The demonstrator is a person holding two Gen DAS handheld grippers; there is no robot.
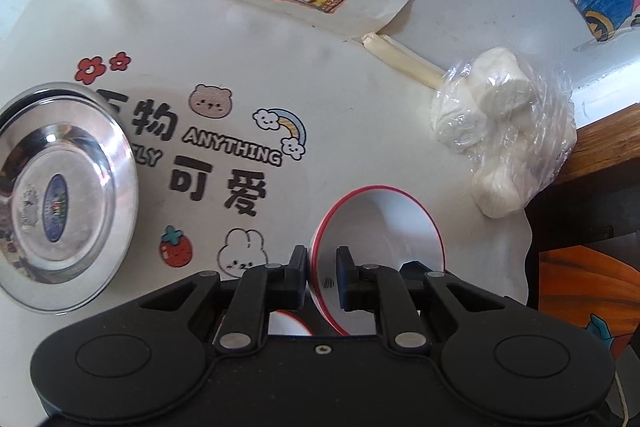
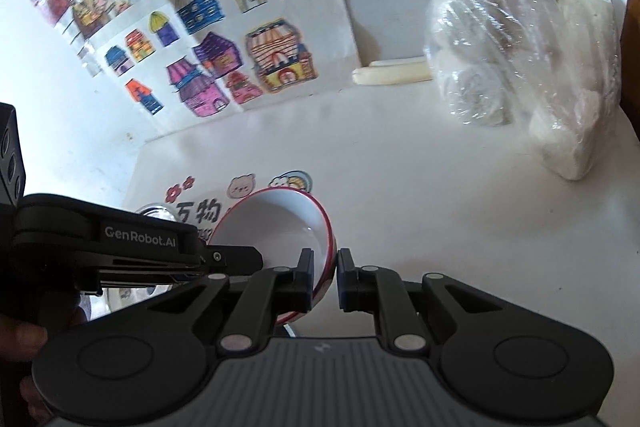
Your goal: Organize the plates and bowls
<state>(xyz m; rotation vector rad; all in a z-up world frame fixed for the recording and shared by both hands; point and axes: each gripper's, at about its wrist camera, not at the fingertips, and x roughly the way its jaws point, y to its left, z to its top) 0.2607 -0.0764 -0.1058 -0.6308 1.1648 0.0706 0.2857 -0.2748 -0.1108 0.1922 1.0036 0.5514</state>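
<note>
Left wrist: white table [image 1: 360, 131] with cartoon print; wooden edge at right. One steel plate [image 1: 60, 195], left edge. One bag [image 1: 504, 131], right. Left gripper [image 1: 323, 277] clamped on one red-rimmed bowl [image 1: 384, 227], lower centre.

Right wrist: same table [image 2: 440, 187]. Right gripper [image 2: 324, 277] pinching its own bowl [image 2: 280, 227], centre.

Bagged white lumps [image 1: 504, 131], coloured drawings [image 2: 240, 55]

Both grippers pinch the bowl's [image 1: 380, 227] rim: left gripper [image 1: 323, 277] on one side, right gripper [image 2: 324, 277] opposite, both angled downward.
</note>
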